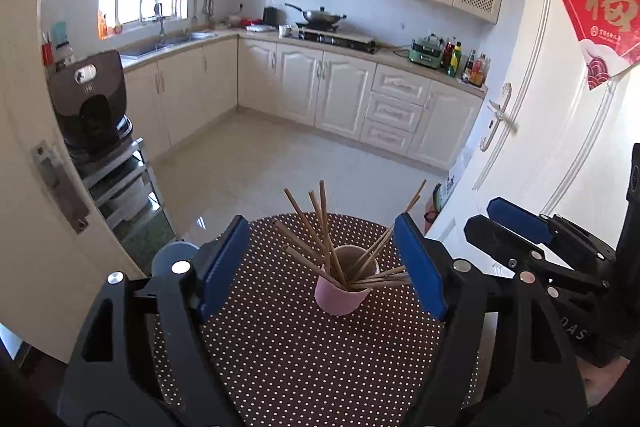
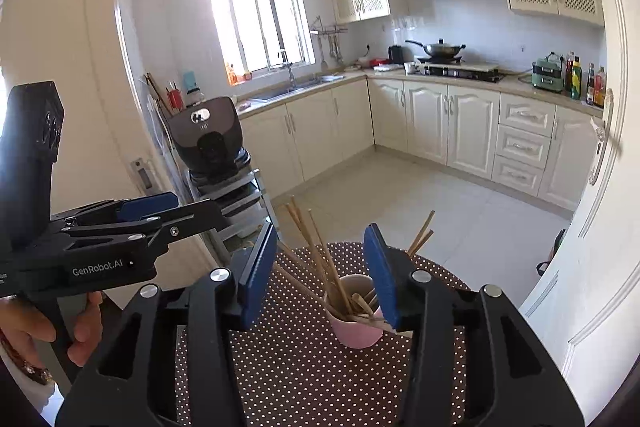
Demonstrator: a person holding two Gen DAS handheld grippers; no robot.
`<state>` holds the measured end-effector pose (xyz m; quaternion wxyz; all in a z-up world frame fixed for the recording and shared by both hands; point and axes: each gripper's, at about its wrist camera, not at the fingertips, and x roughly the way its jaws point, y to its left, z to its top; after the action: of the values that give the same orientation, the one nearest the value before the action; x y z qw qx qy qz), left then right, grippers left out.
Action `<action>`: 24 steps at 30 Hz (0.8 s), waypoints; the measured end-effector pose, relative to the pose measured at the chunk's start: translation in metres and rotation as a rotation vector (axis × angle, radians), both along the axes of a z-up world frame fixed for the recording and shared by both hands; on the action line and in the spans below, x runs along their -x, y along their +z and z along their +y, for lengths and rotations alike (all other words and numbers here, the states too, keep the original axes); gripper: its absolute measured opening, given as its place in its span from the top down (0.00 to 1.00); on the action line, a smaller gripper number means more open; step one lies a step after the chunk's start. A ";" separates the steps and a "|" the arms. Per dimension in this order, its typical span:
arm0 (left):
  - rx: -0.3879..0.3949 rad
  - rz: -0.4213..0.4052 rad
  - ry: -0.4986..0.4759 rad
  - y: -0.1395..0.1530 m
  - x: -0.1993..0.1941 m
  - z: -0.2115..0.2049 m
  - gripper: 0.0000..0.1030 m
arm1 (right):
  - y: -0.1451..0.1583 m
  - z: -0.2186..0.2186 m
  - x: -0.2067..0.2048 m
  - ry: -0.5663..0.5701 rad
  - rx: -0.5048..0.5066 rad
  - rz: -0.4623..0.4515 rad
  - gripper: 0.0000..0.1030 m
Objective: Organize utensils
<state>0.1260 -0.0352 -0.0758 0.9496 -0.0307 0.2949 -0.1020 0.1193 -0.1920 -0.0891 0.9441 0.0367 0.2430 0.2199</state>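
Note:
A pink cup (image 1: 340, 301) (image 2: 358, 333) stands on a round table with a brown polka-dot cloth (image 1: 300, 367) (image 2: 300, 367). Several wooden chopsticks (image 1: 298, 211) (image 2: 310, 233) stick out of the cup, fanned in all directions. My left gripper (image 1: 322, 219) hovers over the near side of the table with its blue pads wide apart and nothing between them; the cup is beyond the pads. My right gripper (image 2: 322, 227) is also open and empty, a little short of the cup. Each gripper shows in the other's view, right gripper (image 1: 482, 213) and left gripper (image 2: 196, 203).
A dark appliance (image 1: 90, 99) (image 2: 208, 135) sits on a metal rack at the left by the door frame. A white door (image 1: 520, 147) stands at the right. A grey-blue round object (image 1: 172, 255) lies beside the table's left edge. A hand (image 2: 24, 331) holds the left gripper's handle.

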 end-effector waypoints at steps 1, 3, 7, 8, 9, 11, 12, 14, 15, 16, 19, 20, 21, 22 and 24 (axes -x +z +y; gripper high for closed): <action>-0.002 -0.009 0.001 0.002 0.004 0.001 0.26 | 0.002 0.001 0.003 0.000 -0.002 -0.007 0.55; -0.006 -0.028 0.006 0.007 0.012 0.002 0.25 | 0.006 0.002 0.009 -0.005 -0.004 -0.026 0.54; -0.018 -0.075 0.020 0.015 0.029 0.003 0.20 | 0.014 0.004 0.020 -0.029 -0.009 -0.073 0.49; -0.021 -0.086 0.024 0.016 0.032 0.004 0.19 | 0.016 0.005 0.023 -0.029 -0.015 -0.082 0.48; -0.022 -0.099 0.025 0.019 0.035 0.005 0.19 | 0.017 0.006 0.025 -0.030 -0.014 -0.088 0.47; -0.027 -0.122 0.037 0.024 0.042 0.006 0.17 | 0.019 0.010 0.030 -0.029 -0.009 -0.106 0.44; -0.030 -0.134 0.041 0.026 0.045 0.006 0.17 | 0.020 0.010 0.032 -0.031 -0.010 -0.113 0.43; -0.041 -0.166 0.056 0.033 0.053 0.008 0.15 | 0.023 0.011 0.036 -0.036 -0.014 -0.127 0.39; -0.045 -0.178 0.059 0.035 0.056 0.009 0.15 | 0.025 0.012 0.038 -0.040 -0.012 -0.132 0.38; -0.047 -0.190 0.067 0.038 0.059 0.010 0.15 | 0.026 0.012 0.039 -0.044 -0.010 -0.138 0.36; -0.052 -0.220 0.081 0.044 0.067 0.013 0.13 | 0.031 0.014 0.045 -0.059 0.000 -0.168 0.31; -0.047 -0.229 0.083 0.045 0.069 0.013 0.12 | 0.030 0.014 0.047 -0.059 0.002 -0.176 0.29; -0.041 -0.234 0.087 0.047 0.071 0.014 0.12 | 0.032 0.014 0.049 -0.062 0.004 -0.188 0.28; -0.035 -0.238 0.090 0.048 0.072 0.015 0.11 | 0.033 0.014 0.051 -0.070 0.006 -0.200 0.26; -0.030 -0.249 0.098 0.050 0.075 0.015 0.11 | 0.034 0.011 0.054 -0.076 0.008 -0.212 0.22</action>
<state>0.0510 -0.0202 -0.0256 0.9830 -0.0182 0.1744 -0.0542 0.0657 -0.1810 -0.0554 0.9723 0.0183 0.1410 0.1858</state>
